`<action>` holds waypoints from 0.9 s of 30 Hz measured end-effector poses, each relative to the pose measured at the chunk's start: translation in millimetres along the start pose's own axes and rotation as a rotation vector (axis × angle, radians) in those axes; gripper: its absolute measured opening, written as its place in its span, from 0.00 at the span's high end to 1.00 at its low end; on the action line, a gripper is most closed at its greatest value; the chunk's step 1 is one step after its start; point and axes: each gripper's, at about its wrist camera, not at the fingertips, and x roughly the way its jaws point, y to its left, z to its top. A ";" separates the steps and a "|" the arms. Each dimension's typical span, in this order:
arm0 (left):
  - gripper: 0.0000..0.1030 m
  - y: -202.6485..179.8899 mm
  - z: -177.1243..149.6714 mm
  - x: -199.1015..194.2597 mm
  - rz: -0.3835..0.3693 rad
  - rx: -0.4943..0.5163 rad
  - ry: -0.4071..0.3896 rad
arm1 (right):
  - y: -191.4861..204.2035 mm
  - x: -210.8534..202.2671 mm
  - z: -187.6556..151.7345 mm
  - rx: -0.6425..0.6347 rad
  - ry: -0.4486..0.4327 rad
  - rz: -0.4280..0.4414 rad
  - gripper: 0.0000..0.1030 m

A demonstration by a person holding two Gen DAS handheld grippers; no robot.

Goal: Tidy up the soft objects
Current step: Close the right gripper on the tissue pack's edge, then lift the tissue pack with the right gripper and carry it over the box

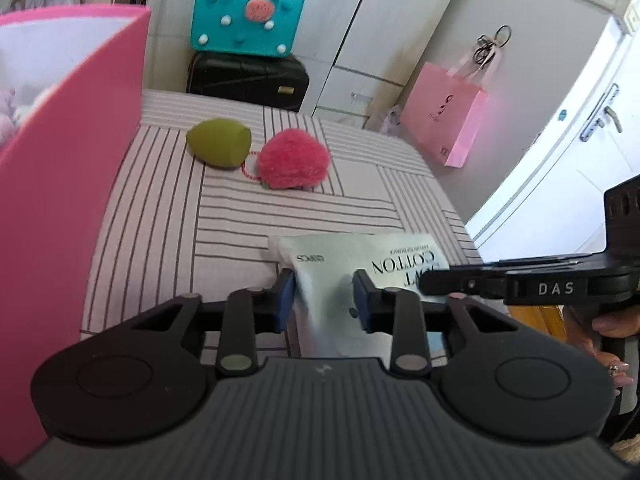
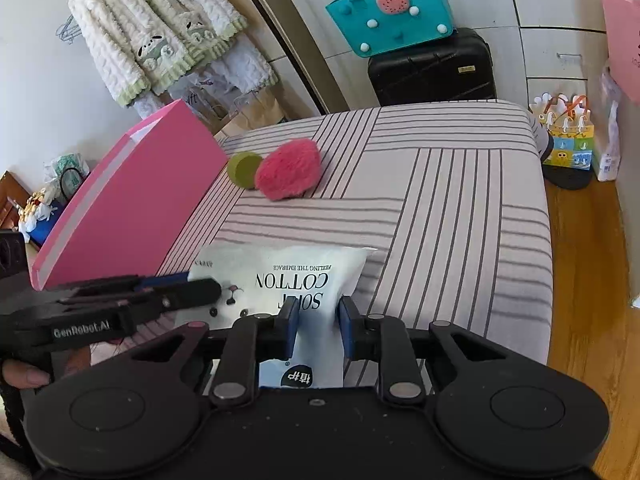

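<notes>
- Striped bedding (image 2: 460, 200) is carrying everything, and the cotton pad pack (image 2: 304, 280) is sitting at its near edge.
- Left gripper (image 1: 324, 300) and right gripper (image 2: 318, 330) are both pinching the pack's near end.
- It is likely light, squashy and slick-wrapped, so gripping the bunched film suits it.
- Farther on, a green makeup sponge (image 1: 219, 142) is touching a pink pompom (image 1: 294, 159), beside the pink box (image 2: 132, 196) along the left edge.

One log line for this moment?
left gripper: shut on cotton pack | right gripper: shut on cotton pack | green sponge, pink pompom: on bed
</notes>
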 end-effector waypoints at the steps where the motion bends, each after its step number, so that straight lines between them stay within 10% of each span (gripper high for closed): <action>1: 0.74 -0.7 -0.3 -3.8 -0.004 0.010 -0.008 | 2.7 -2.5 -1.6 -0.005 -0.001 -0.003 0.75; 27: 0.74 -17.0 -4.3 -103.9 -0.019 0.269 -0.028 | 100.1 -55.8 -25.3 -0.176 -0.035 -0.055 0.60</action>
